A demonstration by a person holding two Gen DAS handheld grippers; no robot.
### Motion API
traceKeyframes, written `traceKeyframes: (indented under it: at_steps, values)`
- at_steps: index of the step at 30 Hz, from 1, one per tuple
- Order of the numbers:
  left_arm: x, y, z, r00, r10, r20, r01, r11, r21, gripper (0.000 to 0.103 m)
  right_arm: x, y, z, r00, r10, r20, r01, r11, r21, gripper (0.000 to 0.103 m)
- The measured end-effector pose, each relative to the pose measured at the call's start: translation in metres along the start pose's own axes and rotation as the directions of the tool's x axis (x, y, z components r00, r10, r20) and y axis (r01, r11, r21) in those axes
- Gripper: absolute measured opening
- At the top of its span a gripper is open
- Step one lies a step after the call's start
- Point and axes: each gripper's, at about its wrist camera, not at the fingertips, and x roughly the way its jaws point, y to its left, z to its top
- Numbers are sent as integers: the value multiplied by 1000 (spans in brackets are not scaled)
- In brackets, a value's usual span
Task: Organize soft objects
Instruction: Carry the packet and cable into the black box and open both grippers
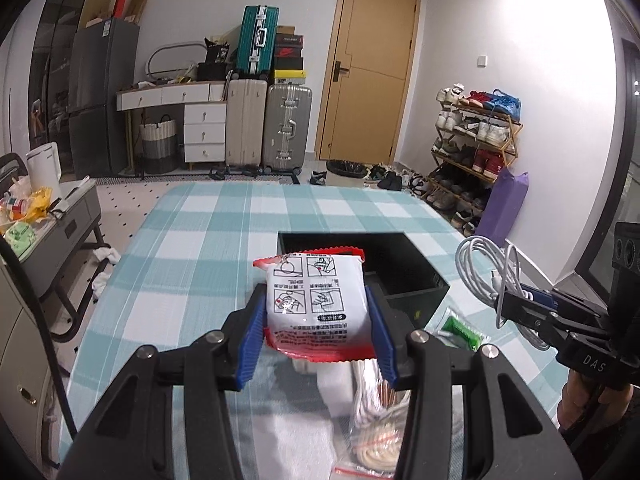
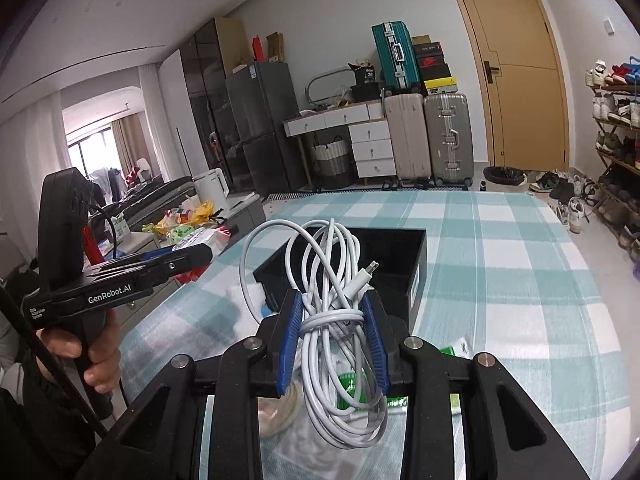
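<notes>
Left wrist view: left gripper point(image 1: 316, 316), blue pads pinching a white sachet point(image 1: 316, 300) with red edges and printed instruction panels, held clear above the desk point(image 1: 192, 240). Desk covered in a teal-and-white checked cloth. Black open-topped box point(image 1: 404, 276) at 12 o'clock of the sachet, just beyond it on the desk. Clear bag of off-white rope point(image 1: 376, 428) at 6 o'clock, lying on the desk under the gripper. Green-and-white packet point(image 1: 460, 330) at 3 o'clock of the sachet, flat on the cloth beside the box.

Right gripper point(image 1: 500, 300), seen from the side at 3 o'clock, pressed together on a coiled white cable point(image 1: 484, 264), loops standing up above the pads.

Right wrist view: right gripper point(image 2: 334, 336), pads clamped on the cable point(image 2: 340, 320) at its bound middle; loops above and below the pads, one plug end pointing to 1 o'clock. Box point(image 2: 416, 268) at 12 o'clock behind the cable. Packet point(image 2: 352, 392) at 6 o'clock under the hanging loops. Left gripper point(image 2: 192, 256) at 9 o'clock, side-on, handle in a hand point(image 2: 94, 356); its sachet mostly hidden.

Background: suitcases, drawers, door, shoe rack.
</notes>
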Motion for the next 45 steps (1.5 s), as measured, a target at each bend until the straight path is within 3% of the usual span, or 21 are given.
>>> traceKeyframes:
  at_steps: [17,32,45]
  values:
    - [49,-17,30,1000,-16,-6,16,1000,15,47,38,-17,42,1000,-10,9,10,998,55,31]
    - [91,-9,40,998,-18,-57,17,1000,-21,47,87,-40,52,998,-49,-47,53,995,90,31]
    - [120,-9,29,992,-17,-126,16,1000,-15,47,127,-43,51,992,-58,-115,68,994,86,31]
